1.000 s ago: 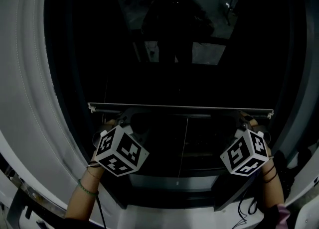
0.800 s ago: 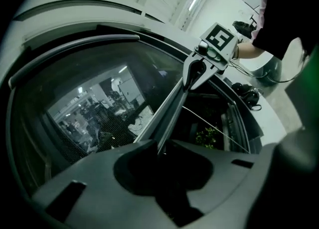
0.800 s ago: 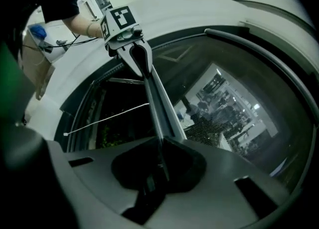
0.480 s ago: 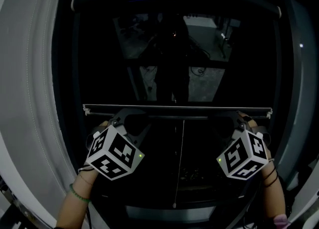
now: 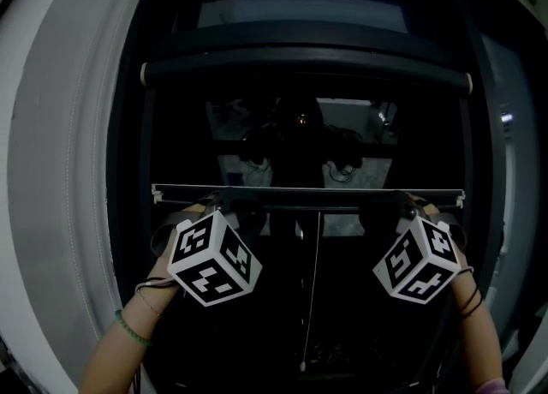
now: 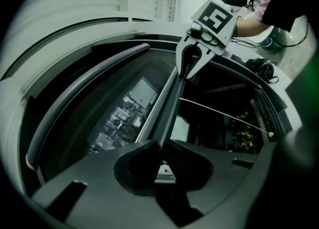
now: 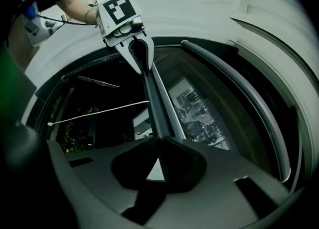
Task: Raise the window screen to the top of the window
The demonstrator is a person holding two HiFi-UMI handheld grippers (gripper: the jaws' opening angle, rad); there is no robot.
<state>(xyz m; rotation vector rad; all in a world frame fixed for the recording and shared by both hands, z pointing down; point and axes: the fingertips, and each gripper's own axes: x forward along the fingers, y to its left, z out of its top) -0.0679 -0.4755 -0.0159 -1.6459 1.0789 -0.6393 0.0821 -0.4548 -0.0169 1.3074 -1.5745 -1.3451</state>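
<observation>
The window screen's bottom bar (image 5: 308,196) runs level across the dark window, well below the roller housing (image 5: 308,71) at the top. My left gripper (image 5: 224,204) is shut on the bar near its left end, and my right gripper (image 5: 409,205) is shut on it near its right end. In the left gripper view the bar (image 6: 169,103) leads from my left gripper (image 6: 162,149) away to the right gripper (image 6: 192,61). The right gripper view mirrors this: the bar (image 7: 158,108) runs from my right gripper (image 7: 158,146) to the left gripper (image 7: 139,54).
A thin white pull cord (image 5: 310,298) hangs from the bar's middle. The white window frame (image 5: 60,170) curves along the left side, with a grey frame post (image 5: 505,170) on the right. City lights (image 6: 122,118) show through the glass, and plants (image 6: 244,136) sit below.
Both grippers have carried the bar upward. The roller housing, out of sight a second ago, now sits much closer above the bar.
</observation>
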